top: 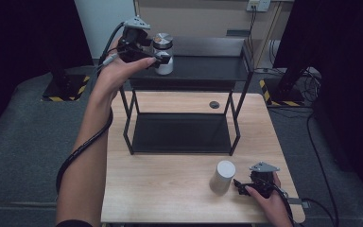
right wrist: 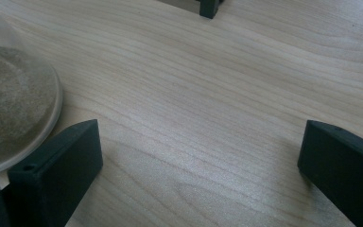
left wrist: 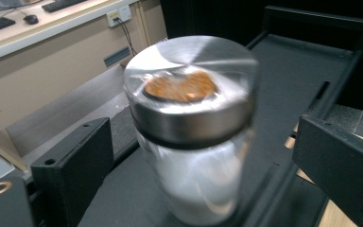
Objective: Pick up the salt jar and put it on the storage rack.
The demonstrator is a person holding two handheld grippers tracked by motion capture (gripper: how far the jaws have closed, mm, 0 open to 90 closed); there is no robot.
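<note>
A glass jar with a steel lid stands upright on the left part of the black rack's top shelf. My left gripper is open around it. In the left gripper view the jar sits between the two black jaws with a gap on each side. A grey-white cylinder stands on the wooden table near the front right. My right gripper rests open just right of the cylinder. In the right gripper view the cylinder's top lies beside the left jaw, with bare wood between the jaws.
The black two-tier rack has a lower shelf and thin legs on the table's middle. A round cable hole sits behind it. Cables trail from both grippers. Grey carpet surrounds the table, and a wall with sockets stands beyond.
</note>
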